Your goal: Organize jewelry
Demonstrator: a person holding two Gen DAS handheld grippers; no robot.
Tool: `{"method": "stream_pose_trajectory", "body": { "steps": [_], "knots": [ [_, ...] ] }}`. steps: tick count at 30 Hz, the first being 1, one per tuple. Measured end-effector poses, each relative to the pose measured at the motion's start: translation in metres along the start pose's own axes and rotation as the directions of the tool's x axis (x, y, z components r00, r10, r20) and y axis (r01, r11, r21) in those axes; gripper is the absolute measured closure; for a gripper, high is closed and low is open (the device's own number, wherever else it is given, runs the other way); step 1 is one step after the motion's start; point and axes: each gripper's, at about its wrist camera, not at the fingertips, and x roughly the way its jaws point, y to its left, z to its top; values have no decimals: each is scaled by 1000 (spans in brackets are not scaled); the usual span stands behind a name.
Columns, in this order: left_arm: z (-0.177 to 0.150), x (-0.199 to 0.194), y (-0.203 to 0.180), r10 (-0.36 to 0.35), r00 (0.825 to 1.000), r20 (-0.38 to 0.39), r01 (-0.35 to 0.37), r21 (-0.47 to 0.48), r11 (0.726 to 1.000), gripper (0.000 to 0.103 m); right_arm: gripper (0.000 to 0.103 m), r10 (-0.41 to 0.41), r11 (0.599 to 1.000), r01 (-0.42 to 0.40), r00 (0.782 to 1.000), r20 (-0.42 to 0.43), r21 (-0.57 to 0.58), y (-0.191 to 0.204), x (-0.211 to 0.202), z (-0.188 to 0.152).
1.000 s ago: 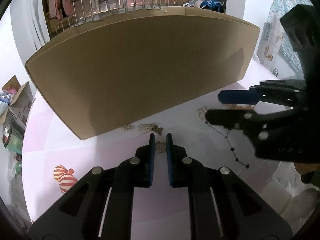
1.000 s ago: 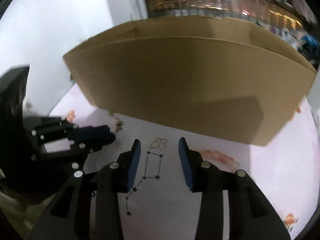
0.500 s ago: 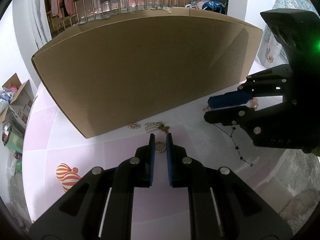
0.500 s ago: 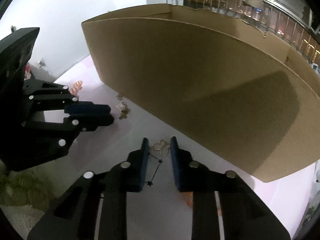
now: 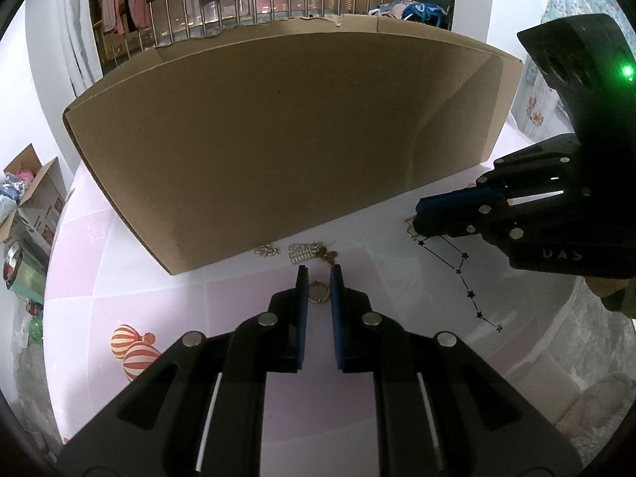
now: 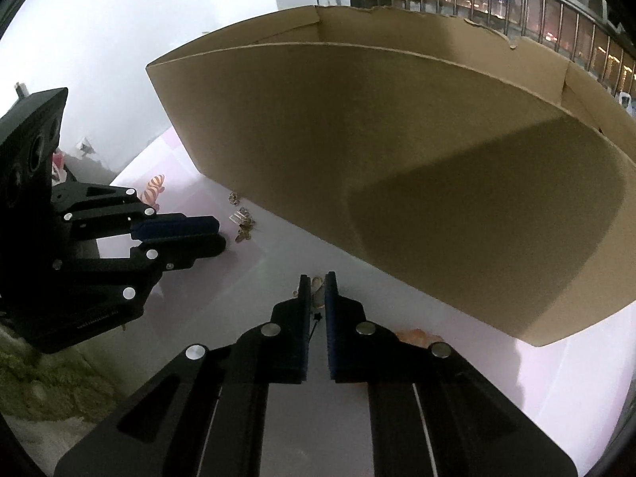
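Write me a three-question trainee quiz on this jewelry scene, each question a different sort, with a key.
1. True or false: the gold ring lies between the fingers of the left hand-held gripper.
2. Multiple choice: the loose jewelry pile lies (A) inside the cardboard box, (B) on the pink mat beside the box, (C) on the grey rug.
3. Fill in: the jaws of the right hand-held gripper are closing around a small gold ____.

Key: 1 true; 2 B; 3 jewelry piece, too squeezed to name more exactly.
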Motion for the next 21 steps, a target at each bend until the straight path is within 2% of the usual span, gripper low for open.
{"method": "stream_pose_trajectory", "body": {
  "steps": [3, 11, 17, 21],
  "knots": [
    [0, 0, 0, 1, 1000, 1, -1, 1, 1000, 93, 96, -3, 1000, 4, 1000, -3, 15, 1, -3, -2],
    [0, 0, 1, 1, 1000, 1, -1, 1, 1000, 93, 96, 32, 989, -31, 999, -8, 143, 2, -11, -14],
    [0, 1, 1, 2, 1000, 2, -2, -1, 1000, 93, 96, -7, 984, 6, 1000, 8, 178, -3, -12, -11],
    [-1, 1, 1, 2, 1000, 3, -2, -6, 1000, 93, 96, 55, 979, -55, 998, 2, 196, -3, -8, -10]
  ]
}}
